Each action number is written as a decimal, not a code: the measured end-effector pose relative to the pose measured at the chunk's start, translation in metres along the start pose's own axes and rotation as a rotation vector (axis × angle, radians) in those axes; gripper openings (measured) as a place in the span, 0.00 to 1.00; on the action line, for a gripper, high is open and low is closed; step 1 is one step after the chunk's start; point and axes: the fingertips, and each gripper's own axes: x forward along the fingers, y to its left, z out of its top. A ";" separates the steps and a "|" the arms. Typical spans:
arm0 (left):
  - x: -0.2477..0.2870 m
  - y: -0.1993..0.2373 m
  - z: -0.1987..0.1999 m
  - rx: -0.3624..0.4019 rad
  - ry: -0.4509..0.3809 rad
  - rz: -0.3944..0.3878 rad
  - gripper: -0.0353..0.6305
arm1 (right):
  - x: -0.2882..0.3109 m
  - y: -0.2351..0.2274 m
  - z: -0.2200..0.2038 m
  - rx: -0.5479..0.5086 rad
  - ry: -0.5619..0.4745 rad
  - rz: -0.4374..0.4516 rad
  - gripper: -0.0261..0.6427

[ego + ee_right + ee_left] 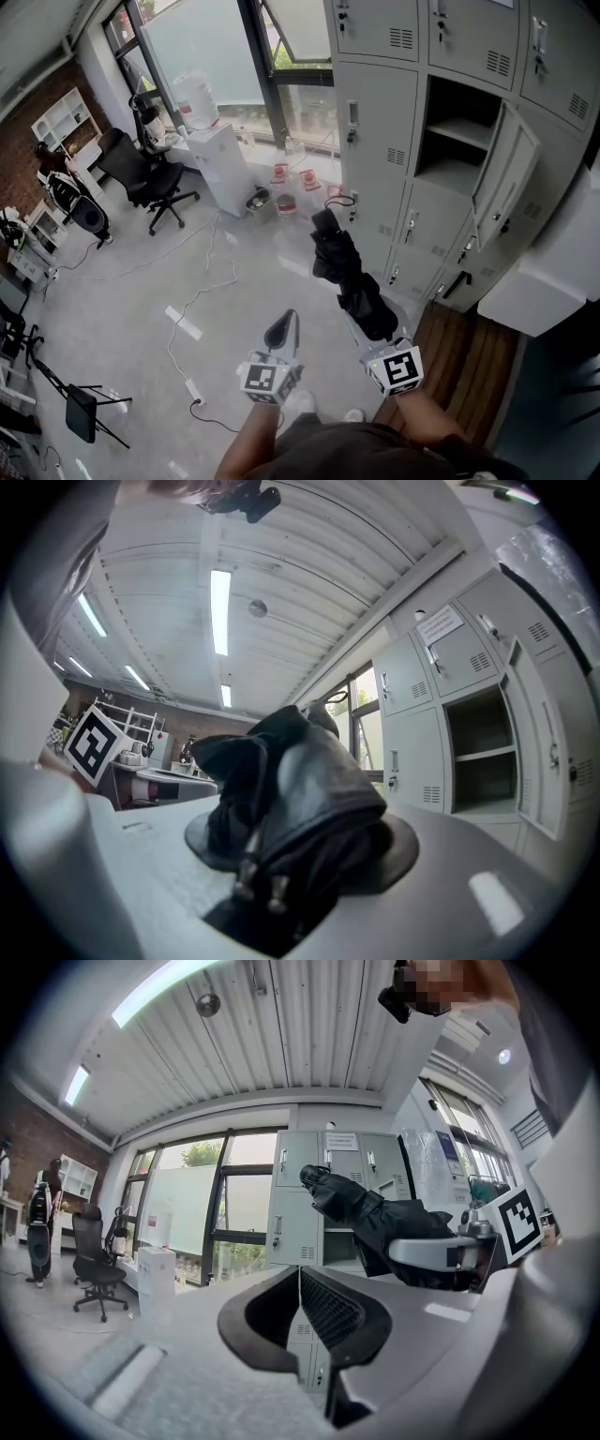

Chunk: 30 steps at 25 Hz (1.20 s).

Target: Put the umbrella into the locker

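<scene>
Pale grey concrete floor (122,291) runs across the room I face. Standing on it, I note a bank of grey metal lockers (375,141) at the right, a white water dispenser cabinet (217,164) by the window, and a black swivel office chair (150,183) to its left. A thin white cable (171,349) trails to a white power strip (192,389). Brown wooden planking (469,361) adjoins the lockers' foot.

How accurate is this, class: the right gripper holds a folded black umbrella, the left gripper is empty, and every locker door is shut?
Wrong on the doors: the head view shows one locker open, its door swung out. The rest stands: the right gripper holds the folded black umbrella and the left gripper is empty.
</scene>
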 end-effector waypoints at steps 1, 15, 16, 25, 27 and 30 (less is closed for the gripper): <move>0.001 0.001 -0.001 0.000 0.003 -0.002 0.06 | 0.001 0.000 -0.002 0.001 0.001 -0.003 0.39; 0.062 0.065 -0.007 -0.010 0.013 -0.084 0.06 | 0.072 -0.016 -0.010 -0.013 0.013 -0.090 0.39; 0.067 0.071 -0.007 -0.007 0.011 -0.089 0.06 | 0.078 -0.018 -0.011 -0.010 0.013 -0.097 0.39; 0.106 0.127 -0.015 0.001 0.021 -0.145 0.06 | 0.137 -0.023 -0.028 0.017 0.040 -0.148 0.39; 0.114 0.136 -0.013 -0.004 0.022 -0.161 0.06 | 0.145 -0.024 -0.027 0.012 0.046 -0.160 0.39; 0.126 0.149 -0.016 -0.009 0.021 -0.178 0.06 | 0.151 -0.028 -0.022 -0.007 0.046 -0.185 0.39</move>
